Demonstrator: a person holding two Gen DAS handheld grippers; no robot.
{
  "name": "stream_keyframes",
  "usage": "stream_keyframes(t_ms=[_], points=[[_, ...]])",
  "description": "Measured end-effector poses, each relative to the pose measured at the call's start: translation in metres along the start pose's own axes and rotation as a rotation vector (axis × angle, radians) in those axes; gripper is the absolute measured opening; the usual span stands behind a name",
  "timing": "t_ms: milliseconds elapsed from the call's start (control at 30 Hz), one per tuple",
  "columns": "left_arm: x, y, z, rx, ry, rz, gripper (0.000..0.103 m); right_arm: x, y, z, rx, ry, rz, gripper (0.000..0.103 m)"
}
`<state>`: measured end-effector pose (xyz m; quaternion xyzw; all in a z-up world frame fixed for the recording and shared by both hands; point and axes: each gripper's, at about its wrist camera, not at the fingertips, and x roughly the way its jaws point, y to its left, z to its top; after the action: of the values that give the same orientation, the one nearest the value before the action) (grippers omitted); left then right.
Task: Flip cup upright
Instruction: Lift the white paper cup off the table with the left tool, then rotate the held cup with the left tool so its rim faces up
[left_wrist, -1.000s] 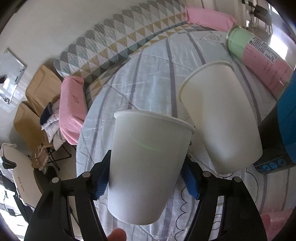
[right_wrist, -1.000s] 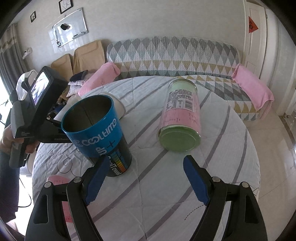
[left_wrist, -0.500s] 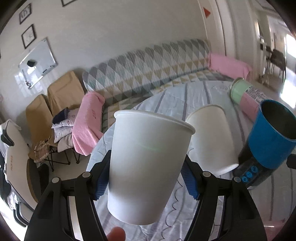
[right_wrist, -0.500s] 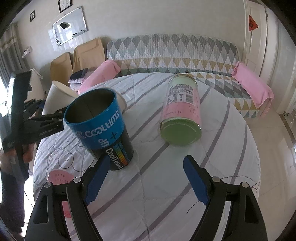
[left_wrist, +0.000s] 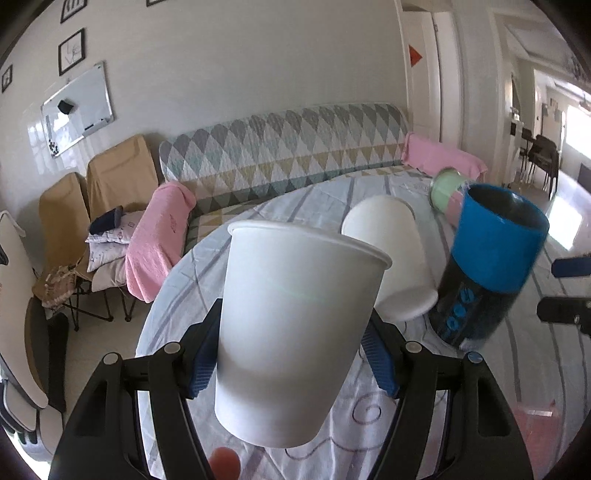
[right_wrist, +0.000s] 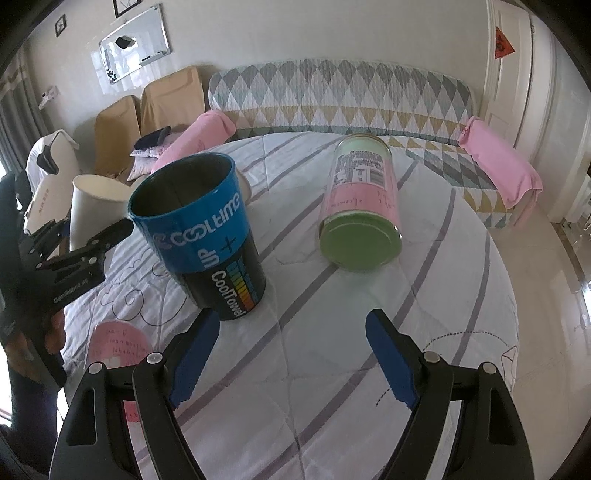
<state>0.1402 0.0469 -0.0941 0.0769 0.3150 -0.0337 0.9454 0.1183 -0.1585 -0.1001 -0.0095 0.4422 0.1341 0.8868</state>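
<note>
My left gripper (left_wrist: 291, 354) is shut on a white paper cup (left_wrist: 291, 332), held upright with its rim up, above the table's left edge. The same cup (right_wrist: 92, 210) and the left gripper (right_wrist: 74, 254) show at the left of the right wrist view. A second white paper cup (left_wrist: 391, 266) stands upside down on the table behind it. My right gripper (right_wrist: 293, 358) is open and empty above the striped tablecloth (right_wrist: 369, 295), near the table's front.
A blue and black CoolTime can (right_wrist: 207, 240), open at the top, stands left of centre. A pink and green jar (right_wrist: 360, 206) lies on its side further back. A pink disc (right_wrist: 118, 343) lies at the table's left. A sofa (right_wrist: 332, 96) and chairs stand beyond.
The left gripper has tilted upward with the cup, bringing it from leaning to upright; more of the room shows behind. The right gripper has barely moved.
</note>
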Motion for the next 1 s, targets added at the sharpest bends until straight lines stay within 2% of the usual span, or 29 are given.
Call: stream_keyframes(t_ms=[367, 533, 700, 933, 1000], points=[[-0.016, 0.005, -0.023, -0.059, -0.024, -0.048, 0.07, -0.014, 0.007, -0.008, -0.004, -0.01, -0.003, 0.083], [-0.027, 0.003, -0.031, -0.054, -0.044, -0.062, 0.07, -0.024, 0.017, -0.009, -0.013, -0.034, 0.012, 0.083], [-0.043, 0.004, -0.028, -0.077, -0.097, -0.083, 0.07, -0.031, 0.036, -0.004, -0.032, -0.049, 0.084, 0.083], [-0.062, 0.021, -0.016, -0.17, -0.177, -0.128, 0.07, -0.037, 0.074, -0.006, -0.137, -0.065, 0.126, 0.083], [-0.061, 0.021, -0.015, -0.17, -0.197, -0.119, 0.07, -0.04, 0.077, -0.006, -0.144, -0.082, 0.128, 0.083]])
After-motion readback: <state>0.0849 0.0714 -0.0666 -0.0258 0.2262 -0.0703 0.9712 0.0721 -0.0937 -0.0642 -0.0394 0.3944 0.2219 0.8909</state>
